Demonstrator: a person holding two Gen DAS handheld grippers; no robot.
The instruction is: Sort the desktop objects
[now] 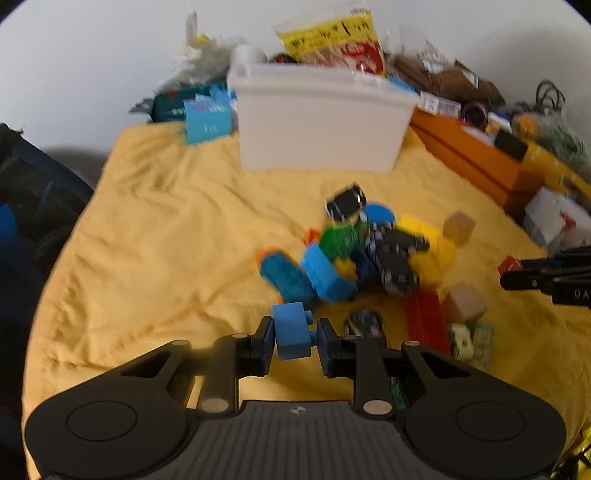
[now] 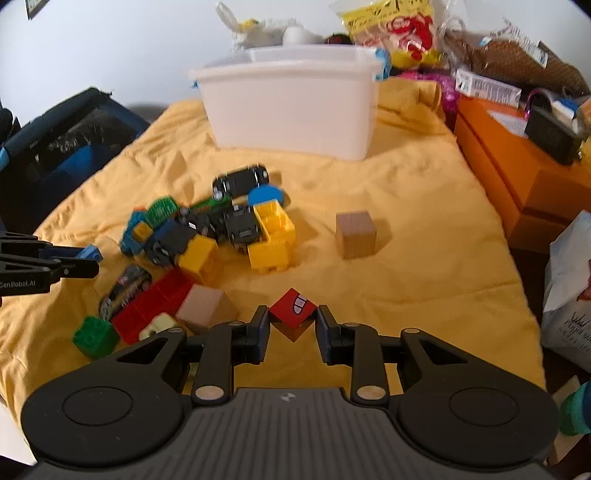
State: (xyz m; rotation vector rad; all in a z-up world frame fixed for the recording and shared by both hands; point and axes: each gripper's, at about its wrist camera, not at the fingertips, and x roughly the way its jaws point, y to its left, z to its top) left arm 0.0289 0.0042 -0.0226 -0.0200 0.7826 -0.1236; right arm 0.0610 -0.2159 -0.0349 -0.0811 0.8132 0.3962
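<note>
Item one: our left hand-held gripper (image 1: 294,334) is clamped on a blue toy brick (image 1: 291,329). Its long axis runs up and away from us, between the fingers, and a small side peg presses the right finger. It is raised above the yellow cloth (image 1: 166,229).

Item two: our right hand-held gripper (image 2: 291,325) is closed on a red printed cube (image 2: 293,308), turned corner-up like a diamond, its printed face towards the camera. We cannot tell whether it touches the cloth.

Item three: a loose heap of toys at mid-cloth, comprising black toy cars (image 2: 240,181), yellow bricks (image 2: 273,236), a green brick (image 2: 95,336), a long red brick (image 2: 151,306) lying diagonally, and a wooden cube (image 2: 355,233) standing apart to the right.

Item four: a white plastic bin (image 2: 291,107), upright at the far edge of the cloth.

Surroundings: the worktop is draped in wrinkled yellow cloth against a white wall (image 2: 110,48). Orange boxes (image 2: 517,173) stand to the right, snack bags (image 2: 391,26) lie behind the bin, and a dark blue bag (image 2: 66,140) sits to the left.
</note>
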